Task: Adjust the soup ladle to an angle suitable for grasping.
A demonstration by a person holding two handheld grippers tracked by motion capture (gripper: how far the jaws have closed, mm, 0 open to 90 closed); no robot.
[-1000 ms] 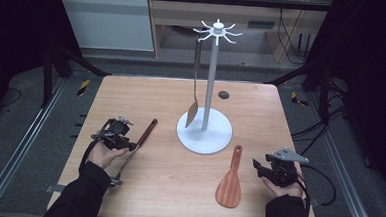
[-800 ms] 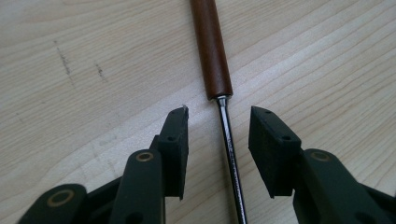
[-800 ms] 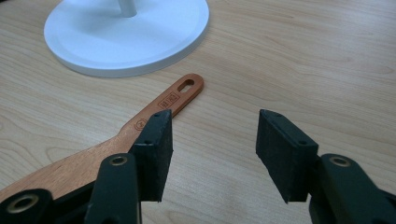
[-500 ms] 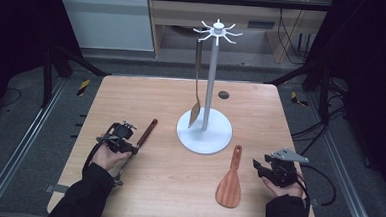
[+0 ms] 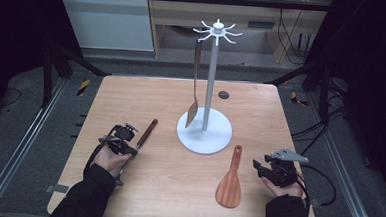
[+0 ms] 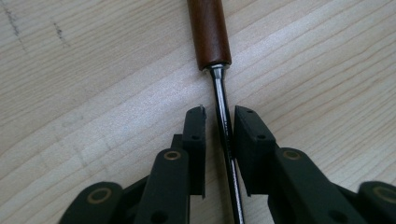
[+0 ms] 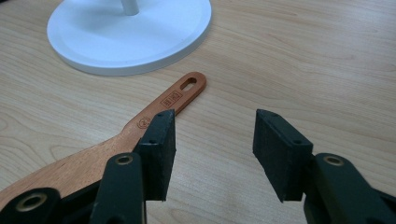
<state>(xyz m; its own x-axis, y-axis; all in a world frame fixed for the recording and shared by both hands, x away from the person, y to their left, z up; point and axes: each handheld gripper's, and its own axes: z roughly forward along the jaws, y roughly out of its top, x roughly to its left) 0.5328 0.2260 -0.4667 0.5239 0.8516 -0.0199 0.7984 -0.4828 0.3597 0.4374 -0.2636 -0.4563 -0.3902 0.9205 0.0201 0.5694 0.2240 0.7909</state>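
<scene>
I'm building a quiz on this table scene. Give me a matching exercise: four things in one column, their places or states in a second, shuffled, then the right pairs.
Things:
1. wooden paddle
2. hanging spatula
3. metal shaft with a brown handle
4. right gripper

Places or states:
A. between the left gripper's jaws
B. jaws open over bare table
C. on a hook of the white stand
D. flat on the table, near the stand's base

Pairs: 1-D, 2-C, 3-A, 4-B

A dark reddish-brown wooden handle (image 6: pixel 208 32) tops a shiny steel shank (image 6: pixel 224 126); the flat orange-brown wooden rice paddle (image 7: pixel 140 130) lies near the round white stand base (image 7: pixel 130 37) on the pale wood-grain table (image 5: pixel 261 112).
</scene>
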